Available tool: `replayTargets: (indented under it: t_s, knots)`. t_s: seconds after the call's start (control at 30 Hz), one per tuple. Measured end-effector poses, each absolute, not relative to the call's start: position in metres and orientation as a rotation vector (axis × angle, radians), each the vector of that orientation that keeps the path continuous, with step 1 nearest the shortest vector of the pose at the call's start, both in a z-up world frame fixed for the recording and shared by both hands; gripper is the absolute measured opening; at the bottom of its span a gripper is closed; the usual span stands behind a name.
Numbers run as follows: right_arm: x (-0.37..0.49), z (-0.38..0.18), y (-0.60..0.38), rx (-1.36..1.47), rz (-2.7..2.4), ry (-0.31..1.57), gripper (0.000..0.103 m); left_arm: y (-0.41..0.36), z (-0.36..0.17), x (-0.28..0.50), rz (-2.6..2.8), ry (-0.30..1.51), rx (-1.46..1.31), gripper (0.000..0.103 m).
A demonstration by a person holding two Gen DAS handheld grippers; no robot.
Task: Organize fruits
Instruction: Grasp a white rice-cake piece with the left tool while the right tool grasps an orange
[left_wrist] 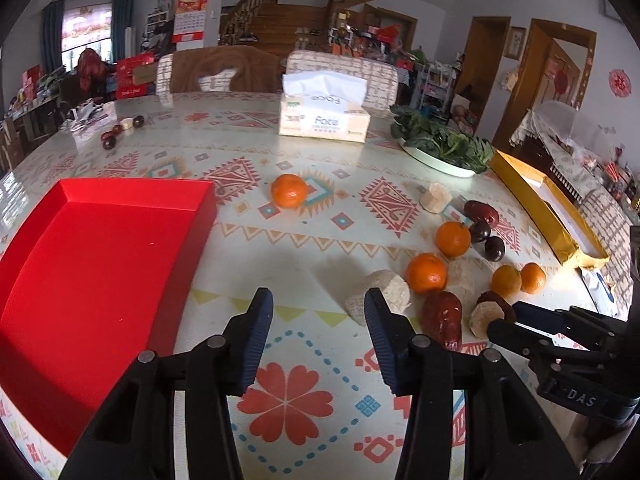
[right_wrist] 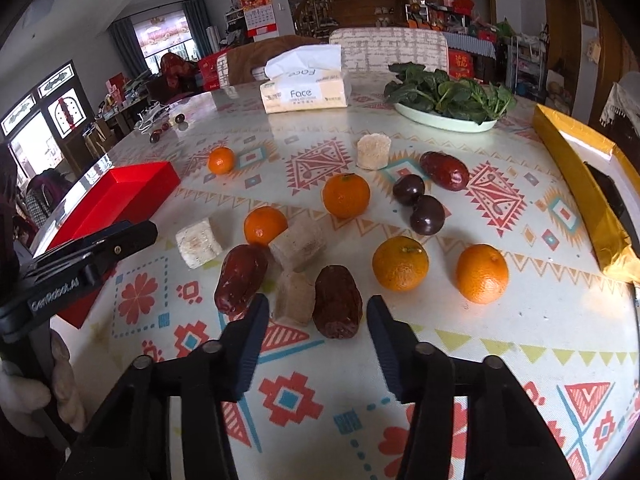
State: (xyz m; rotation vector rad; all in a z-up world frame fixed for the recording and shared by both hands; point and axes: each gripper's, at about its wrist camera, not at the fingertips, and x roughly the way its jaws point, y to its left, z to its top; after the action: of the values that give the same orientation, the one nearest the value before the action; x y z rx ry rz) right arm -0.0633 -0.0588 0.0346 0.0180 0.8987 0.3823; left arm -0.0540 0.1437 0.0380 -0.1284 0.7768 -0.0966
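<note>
Several tangerines, dark red dates, dark plums and beige cake blocks lie on the patterned table. My left gripper (left_wrist: 318,304) stands open over bare tablecloth. A beige block (left_wrist: 378,292) lies just beyond its right finger, and a tangerine (left_wrist: 426,273) and a date (left_wrist: 442,316) sit further right. The empty red tray (left_wrist: 100,260) is to its left. My right gripper (right_wrist: 318,308) is open and low over the table. A date (right_wrist: 336,308) and a beige block (right_wrist: 294,300) lie just ahead between its fingertips, untouched. Two tangerines (right_wrist: 400,264) sit to the right.
A tissue box (left_wrist: 324,118) and a plate of greens (left_wrist: 440,152) stand at the back. A gold box (right_wrist: 580,160) lies along the right edge. One lone tangerine (left_wrist: 289,191) sits mid-table. The left gripper's body (right_wrist: 100,248) reaches in from the left, with a hand below it.
</note>
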Motion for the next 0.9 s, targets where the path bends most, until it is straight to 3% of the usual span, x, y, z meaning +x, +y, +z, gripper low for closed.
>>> replayTargets:
  t_s: [0.27,0.4,0.9]
  knots:
    - [-0.074,0.041,-0.069,0.046,0.401,0.876,0.049,0.126,0.036,-0.027,-0.194,0.808,-0.040,0.048]
    - [-0.078,0.040,-0.074,0.049,0.398,0.879,0.049,0.115,0.032,-0.017,-0.269,0.833,-0.010,0.060]
    - [-0.082,0.036,-0.091,0.107,0.381,0.882,0.049,0.100,0.018,0.004,-0.356,0.888,-0.036,0.061]
